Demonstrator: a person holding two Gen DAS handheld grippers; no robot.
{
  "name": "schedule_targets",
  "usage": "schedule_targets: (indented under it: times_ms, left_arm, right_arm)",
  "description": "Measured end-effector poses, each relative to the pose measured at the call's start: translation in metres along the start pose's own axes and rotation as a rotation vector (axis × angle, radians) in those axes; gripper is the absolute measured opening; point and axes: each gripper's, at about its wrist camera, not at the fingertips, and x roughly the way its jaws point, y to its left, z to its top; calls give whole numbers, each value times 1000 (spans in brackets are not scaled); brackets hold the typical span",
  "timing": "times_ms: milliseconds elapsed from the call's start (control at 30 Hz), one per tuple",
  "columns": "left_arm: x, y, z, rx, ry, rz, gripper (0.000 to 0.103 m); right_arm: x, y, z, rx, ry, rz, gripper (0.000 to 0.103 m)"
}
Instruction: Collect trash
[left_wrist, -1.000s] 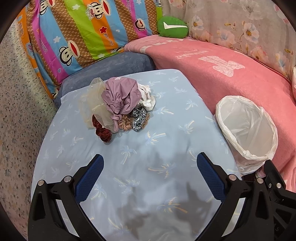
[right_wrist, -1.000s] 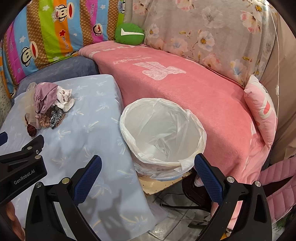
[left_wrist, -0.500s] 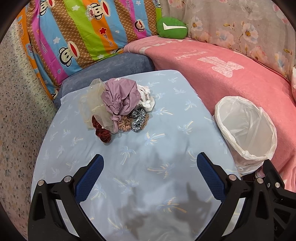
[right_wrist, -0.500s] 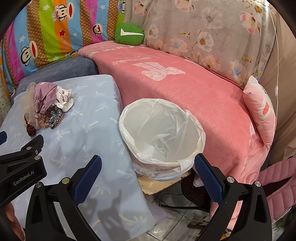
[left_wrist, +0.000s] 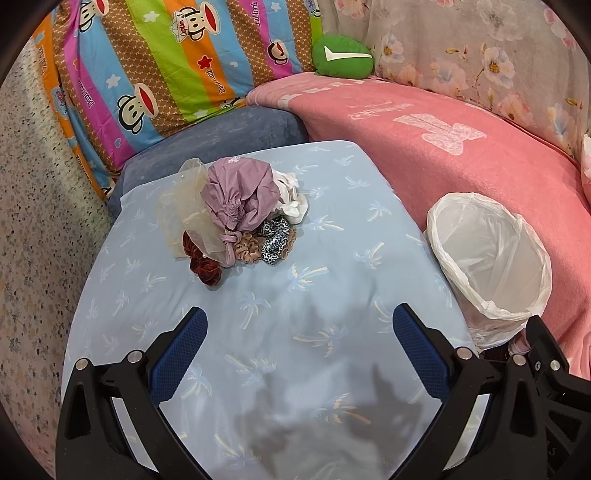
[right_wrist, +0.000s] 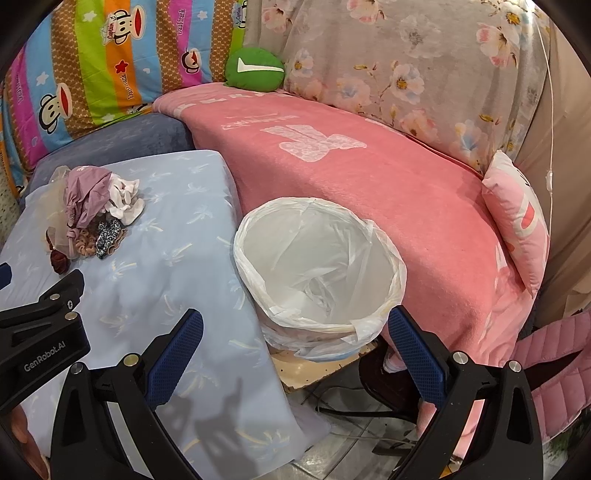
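Left gripper (left_wrist: 295, 345): I've got it hovering over the near half of the counter, jaws spread wide, nothing between the blue pads.
Right gripper (right_wrist: 293, 343): jaws released too, wide apart and empty; I'm looking past them straight into the bin.
Counter (left_wrist: 332, 258): covered in a pale blue cloth with a palm-tree print, and I can see both grippers' shadows on its near part.
Trash pile (left_wrist: 236, 214): sitting on the far left part of the counter, well ahead of my left gripper and apart from it.
Pile, top: a crumpled purple cloth (left_wrist: 238, 192) on top, with a sheer beige piece (left_wrist: 177, 214) just to its left and a white piece (left_wrist: 293, 201) at its right.
Pile, front: a dark red scrunchie (left_wrist: 203, 264) nearest me, a tan scrunchie (left_wrist: 247, 251) beside it, and a black-and-white patterned one (left_wrist: 273, 240) touching that.
Bin (right_wrist: 376, 229): lined with a white plastic bag, standing just off the counter's right edge, against the pink blanket (right_wrist: 369, 177); only crumpled liner shows inside.
Background: a striped monkey-print cushion (left_wrist: 166, 62) and a green cushion (left_wrist: 341, 57) behind the counter, flowered fabric (right_wrist: 406, 62) further right.
Right view, lower left: the black body of my left gripper shows over the counter.
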Motion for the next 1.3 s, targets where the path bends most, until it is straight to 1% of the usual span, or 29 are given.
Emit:
schedule_targets:
  times_ms: [800, 1300]
  left_arm:
    - [-8, -8, 6, 9, -33, -18, 96]
    - [-8, -11, 8, 12, -34, -19, 96]
  right_arm:
    - [-5, -8, 6, 15, -31, -12, 97]
    - [-3, -10, 9, 15, -33, -11, 97]
